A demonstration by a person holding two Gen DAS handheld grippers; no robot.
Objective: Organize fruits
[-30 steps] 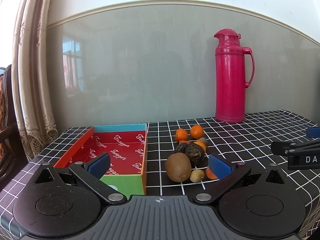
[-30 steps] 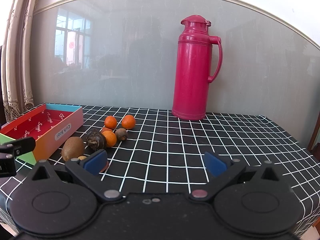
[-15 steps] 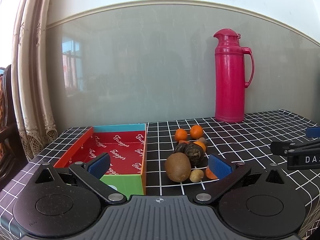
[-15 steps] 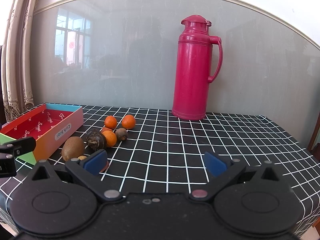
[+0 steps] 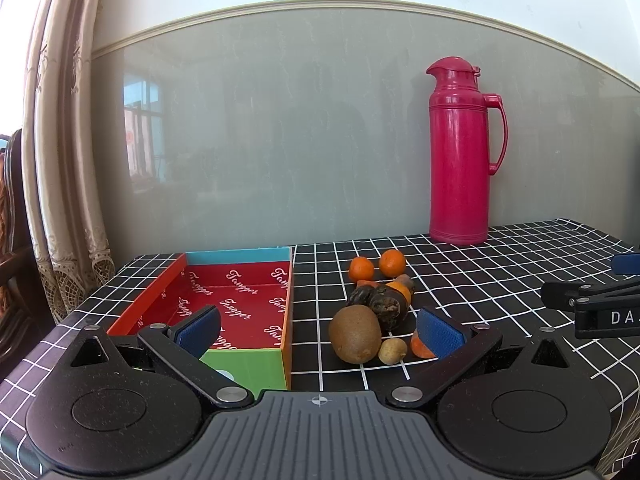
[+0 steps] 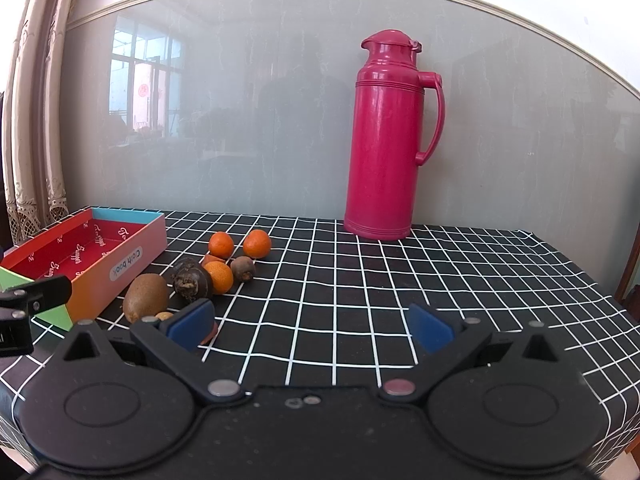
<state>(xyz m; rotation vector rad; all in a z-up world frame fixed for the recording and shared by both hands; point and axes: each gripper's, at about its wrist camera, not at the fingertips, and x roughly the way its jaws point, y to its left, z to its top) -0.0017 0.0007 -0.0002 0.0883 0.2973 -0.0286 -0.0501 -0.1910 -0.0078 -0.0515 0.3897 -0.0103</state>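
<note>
Both left gripper (image 5: 320, 330) and right gripper (image 6: 310, 326) gape empty; clustered kiwi (image 5: 355, 334) may roll off the table's near edge when nudged.

- The tablecloth (image 6: 360, 280) is black cloth with a white grid, matt, draping over the table edge.
- The thermos (image 6: 384, 136), at the back of the tablecloth, looks like glossy pink plastic, slightly speckled.
- The box (image 5: 240, 300), left of the thermos, is smooth printed cardboard with a faint sheen.
- The kiwi (image 5: 355, 334), just right of the box, has a dull, fuzzy brown skin.
- The mandarins (image 6: 257, 244), between kiwi and thermos, have shiny, finely pitted peel.
- The wall panel (image 5: 280, 140) behind the thermos is polished and reflective.
- The curtain (image 5: 60, 160), left of the box, is soft, lace-edged fabric.
</note>
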